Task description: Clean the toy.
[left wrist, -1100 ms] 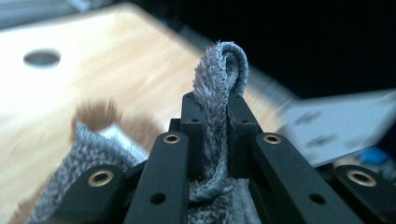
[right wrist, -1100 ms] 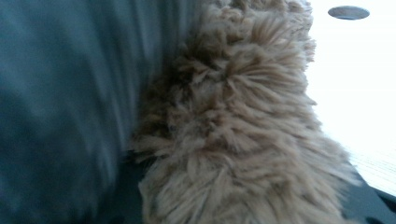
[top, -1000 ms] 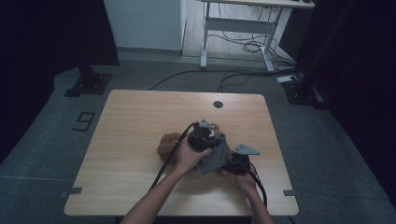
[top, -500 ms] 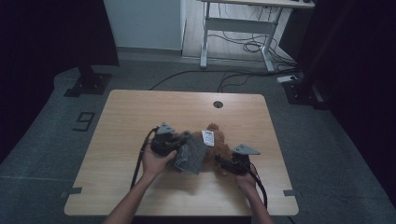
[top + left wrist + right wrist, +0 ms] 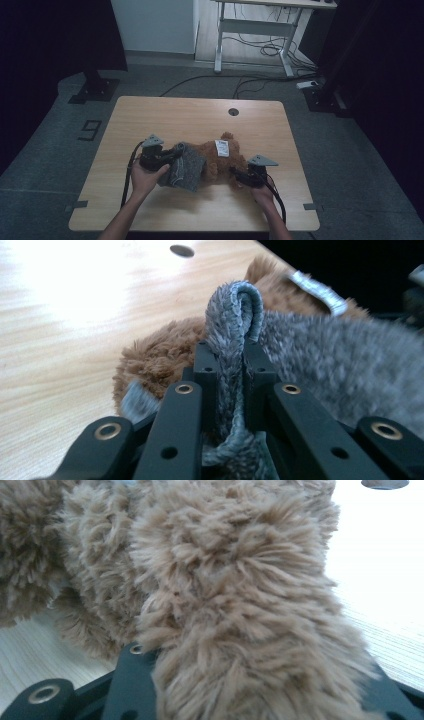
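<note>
Looks abt halfway imo: grey knit garment [image 5: 186, 166] bunched on the brown plush toy [image 5: 220, 159], mid-table toward the near edge of the table [image 5: 150, 107]. Left gripper [image 5: 231, 347] clamped on a fold of the knit. Right gripper [image 5: 235, 172] pinching a plush limb, jaws partway in. Toy's w/ most of its body uncovered.

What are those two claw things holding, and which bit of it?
The left gripper pinches a folded edge of the grey knitted garment. The right gripper is clamped around a furry limb of the brown plush toy.
</note>
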Demonstrator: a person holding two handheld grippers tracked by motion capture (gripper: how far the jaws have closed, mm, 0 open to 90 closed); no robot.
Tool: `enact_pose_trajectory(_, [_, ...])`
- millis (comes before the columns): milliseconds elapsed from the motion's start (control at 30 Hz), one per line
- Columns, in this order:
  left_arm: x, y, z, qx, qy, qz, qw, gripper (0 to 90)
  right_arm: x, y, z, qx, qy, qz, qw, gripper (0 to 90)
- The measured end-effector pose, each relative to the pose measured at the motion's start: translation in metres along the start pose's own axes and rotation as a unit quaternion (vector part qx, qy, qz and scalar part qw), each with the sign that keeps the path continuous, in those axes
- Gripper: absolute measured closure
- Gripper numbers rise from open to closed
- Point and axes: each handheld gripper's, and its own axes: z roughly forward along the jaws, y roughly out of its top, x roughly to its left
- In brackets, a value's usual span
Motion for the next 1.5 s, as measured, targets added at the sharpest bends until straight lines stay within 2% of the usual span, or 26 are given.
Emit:
enact_pose_trajectory(67, [-0.003, 0.003, 0.0, 0.001, -0.007, 0.004, 1.0, 80.3, 0.0, 0.0, 0.0, 0.0, 0.0, 0.001, 1.0, 53.0])
enact_pose_trajectory(100, [-0.015, 0.013, 0.003, 0.003, -0.018, 0.021, 0.9996, 80.2, 0.0, 0.0, 0.0, 0.0, -0.002, 0.001, 1.0, 53.0])
enact_pose_trajectory(133, [-0.015, 0.013, 0.003, 0.003, -0.018, 0.021, 0.9996, 80.3, 0.0, 0.0, 0.0, 0.0, -0.002, 0.001, 1.0, 53.0])
enact_pose_trajectory(167, [-0.03, 0.025, 0.008, -0.001, -0.027, 0.036, 0.999, 80.3, 0.001, 0.0, 0.0, -0.001, -0.003, -0.001, 1.0, 53.1])
enact_pose_trajectory(200, [-0.03, 0.025, 0.008, -0.001, -0.027, 0.036, 0.999, 80.2, 0.001, 0.0, 0.0, -0.001, -0.003, -0.001, 1.0, 53.1])
enact_pose_trajectory(300, [-0.055, 0.048, 0.019, -0.007, -0.046, 0.055, 0.9974, 80.2, 0.001, 0.0, 0.0, -0.001, -0.004, -0.002, 1.0, 53.1])
enact_pose_trajectory(367, [-0.075, 0.064, 0.036, -0.006, -0.059, 0.065, 0.9962, 80.1, 0.001, -0.001, -0.001, -0.001, -0.005, -0.003, 1.0, 53.1])
enact_pose_trajectory(400, [-0.075, 0.064, 0.036, -0.006, -0.059, 0.065, 0.9962, 80.1, 0.001, -0.001, -0.001, -0.001, -0.005, -0.003, 1.0, 53.1])
enact_pose_trajectory(433, [-0.087, 0.072, 0.053, 0.0, -0.074, 0.058, 0.9956, 80.0, 0.001, -0.001, -0.001, -0.002, -0.005, -0.004, 1.0, 53.1])
enact_pose_trajectory(467, [-0.087, 0.072, 0.053, 0.0, -0.074, 0.058, 0.9956, 79.8, 0.001, -0.001, -0.001, -0.002, -0.005, -0.003, 1.0, 53.1])
enact_pose_trajectory(500, [-0.097, 0.073, 0.072, 0.015, -0.091, 0.053, 0.9943, 79.8, 0.001, -0.001, -0.001, -0.002, -0.005, -0.003, 1.0, 53.2])
enact_pose_trajectory(533, [-0.097, 0.073, 0.072, 0.015, -0.091, 0.053, 0.9943, 79.8, 0.001, -0.001, -0.001, -0.002, -0.005, -0.003, 1.0, 53.2])
enact_pose_trajectory(567, [-0.104, 0.069, 0.091, 0.041, -0.09, 0.058, 0.9934, 79.8, 0.001, -0.001, -0.001, -0.003, -0.005, -0.003, 1.0, 53.1])
enact_pose_trajectory(600, [-0.104, 0.069, 0.091, 0.041, -0.09, 0.058, 0.9934, 79.8, 0.001, -0.001, -0.001, -0.003, -0.005, -0.003, 1.0, 53.1])
enact_pose_trajectory(633, [-0.105, 0.06, 0.106, 0.067, -0.046, 0.086, 0.993, 79.9, 0.001, -0.001, -0.001, -0.002, -0.004, -0.004, 1.0, 53.1])
enact_pose_trajectory(667, [-0.105, 0.06, 0.106, 0.067, -0.046, 0.086, 0.993, 79.9, 0.001, -0.001, -0.001, -0.002, -0.004, -0.004, 1.0, 53.1])
enact_pose_trajectory(700, [-0.1, 0.053, 0.113, 0.081, -0.027, 0.092, 0.9921, 79.9, 0.001, -0.001, -0.002, -0.002, -0.004, -0.004, 1.0, 53.2])
enact_pose_trajectory(733, [-0.094, 0.048, 0.116, 0.084, -0.03, 0.081, 0.9927, 80.2, 0.001, -0.002, -0.002, -0.002, -0.003, -0.008, 1.0, 53.2])
enact_pose_trajectory(767, [-0.081, 0.042, 0.114, 0.074, -0.055, 0.046, 0.9947, 80.3, 0.001, -0.002, -0.002, -0.001, -0.002, -0.009, 1.0, 53.2])
enact_pose_trajectory(800, [-0.081, 0.042, 0.114, 0.074, -0.055, 0.046, 0.9947, 80.4, 0.001, -0.002, -0.002, -0.001, -0.002, -0.009, 1.0, 53.2])
enact_pose_trajectory(833, [-0.071, 0.04, 0.105, 0.071, -0.055, 0.031, 0.9955, 80.4, 0.001, -0.002, -0.002, -0.001, -0.001, -0.009, 1.0, 53.2])
enact_pose_trajectory(967, [-0.058, 0.038, 0.085, 0.07, -0.018, 0.043, 0.9964, 80.4, 0.0, -0.002, -0.001, -0.002, 0.0, -0.005, 1.0, 53.2])
enact_pose_trajectory(1033, [-0.042, 0.029, 0.068, 0.065, 0.002, 0.039, 0.9971, 80.3, 0.001, -0.002, -0.002, -0.003, 0.0, -0.006, 1.0, 53.2])
enact_pose_trajectory(1133, [-0.03, 0.02, 0.056, 0.062, 0.014, 0.036, 0.9973, 80.3, 0.001, -0.003, -0.002, -0.004, 0.001, -0.007, 1.0, 53.2])
enact_pose_trajectory(1267, [-0.007, 0.002, 0.033, 0.04, -0.007, -0.002, 0.9992, 80.3, 0.002, -0.003, -0.002, -0.004, 0.005, -0.014, 0.9999, 53.2])
enact_pose_trajectory(1500, [0.0, -0.01, 0.009, 0.024, 0.006, 0.004, 0.9997, 80.2, 0.003, -0.003, -0.002, -0.003, 0.004, -0.014, 0.9999, 53.3])
